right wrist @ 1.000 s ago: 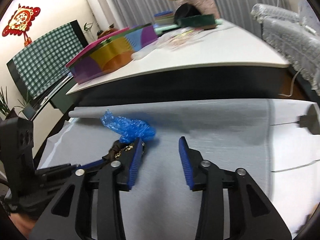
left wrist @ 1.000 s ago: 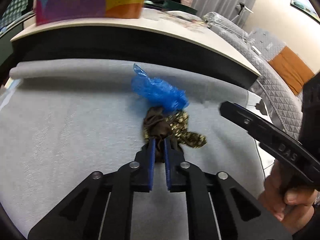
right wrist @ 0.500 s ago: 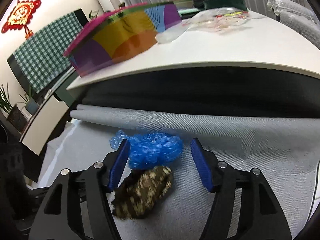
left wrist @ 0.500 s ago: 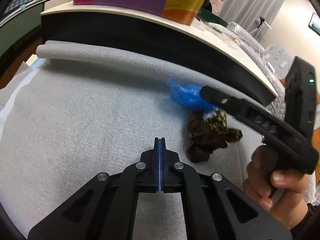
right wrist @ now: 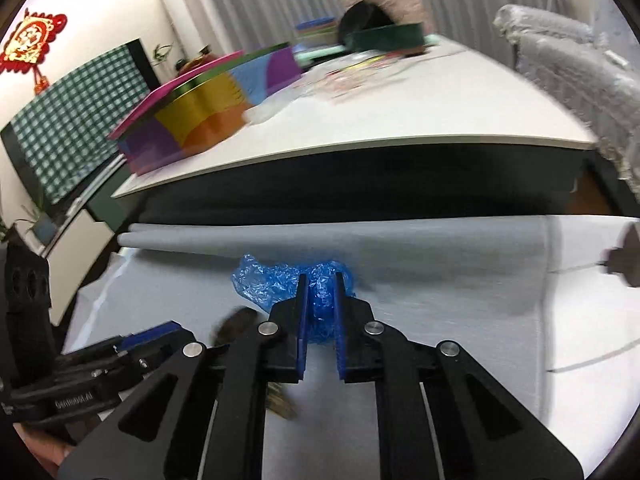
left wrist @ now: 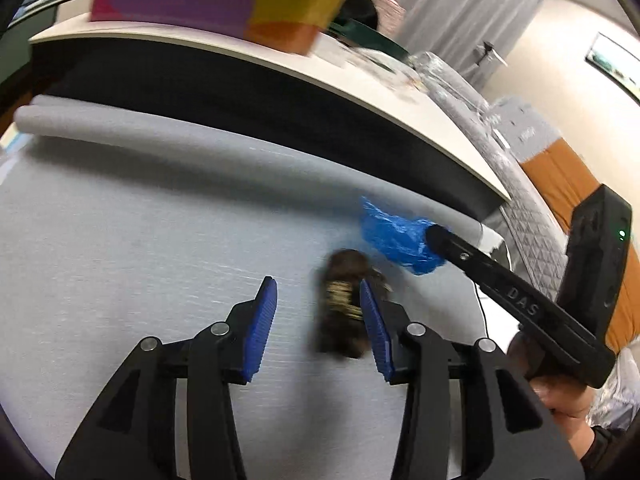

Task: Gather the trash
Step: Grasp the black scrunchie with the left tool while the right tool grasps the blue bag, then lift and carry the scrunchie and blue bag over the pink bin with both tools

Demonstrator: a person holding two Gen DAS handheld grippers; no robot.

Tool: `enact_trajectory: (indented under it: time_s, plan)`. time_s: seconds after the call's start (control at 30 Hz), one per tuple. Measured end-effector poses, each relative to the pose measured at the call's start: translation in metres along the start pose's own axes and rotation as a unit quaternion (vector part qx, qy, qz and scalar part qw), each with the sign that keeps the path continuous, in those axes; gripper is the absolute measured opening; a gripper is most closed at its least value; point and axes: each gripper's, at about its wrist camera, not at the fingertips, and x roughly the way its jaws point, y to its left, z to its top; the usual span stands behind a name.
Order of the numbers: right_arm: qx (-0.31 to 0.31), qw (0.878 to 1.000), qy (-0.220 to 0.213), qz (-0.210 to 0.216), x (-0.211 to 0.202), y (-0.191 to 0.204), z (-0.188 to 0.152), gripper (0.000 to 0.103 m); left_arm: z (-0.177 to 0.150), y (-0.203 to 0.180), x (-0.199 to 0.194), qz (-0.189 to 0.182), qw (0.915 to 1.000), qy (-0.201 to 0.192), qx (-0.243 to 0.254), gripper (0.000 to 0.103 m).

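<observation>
A crumpled blue plastic bag (right wrist: 264, 280) lies on the grey cloth (right wrist: 440, 280) near its rolled far edge. My right gripper (right wrist: 319, 308) has its jaws closing, and the blue pads pinch a fold of the bag between them. In the left wrist view the same blue plastic bag (left wrist: 396, 240) sits at the tip of the right gripper's finger (left wrist: 480, 268). A brown and gold wrapper (left wrist: 344, 300) lies blurred on the cloth. My left gripper (left wrist: 318, 316) has its jaws opening around the wrapper, which sits close to the right-hand pad, unpinched.
Beyond the cloth's rolled edge (left wrist: 160, 136) stands a cream table (right wrist: 400, 120) bearing a colourful box (right wrist: 200, 108) and other items. A quilted sofa cover (left wrist: 532, 208) is at the right. A person's hand (left wrist: 560, 400) holds the right gripper's handle.
The left gripper let go of the brown wrapper, shut empty, then opened beside it. The right gripper moved over the blue bag and closed onto it.
</observation>
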Motion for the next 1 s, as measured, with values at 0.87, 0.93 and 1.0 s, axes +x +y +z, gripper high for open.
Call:
enact_trajectory:
  time_s: [0.87,0.93,1.0]
  plan:
    - [0.001,0.998,-0.011,-0.064,-0.113,-0.071,-0.044,0.011,-0.014,-0.058,-0.007,0.055,0.9945,0.003,0.089,0.034]
    - [-0.002,0.998,-0.015,-0.066,-0.124,-0.074,-0.043,0.011,-0.017,-0.061,-0.014,0.053,0.9943,-0.002,0.092,0.034]
    - [-0.005,0.997,-0.021,-0.071,-0.136,-0.078,-0.044,0.011,-0.021,-0.067,-0.022,0.050,0.9939,-0.010,0.098,0.034]
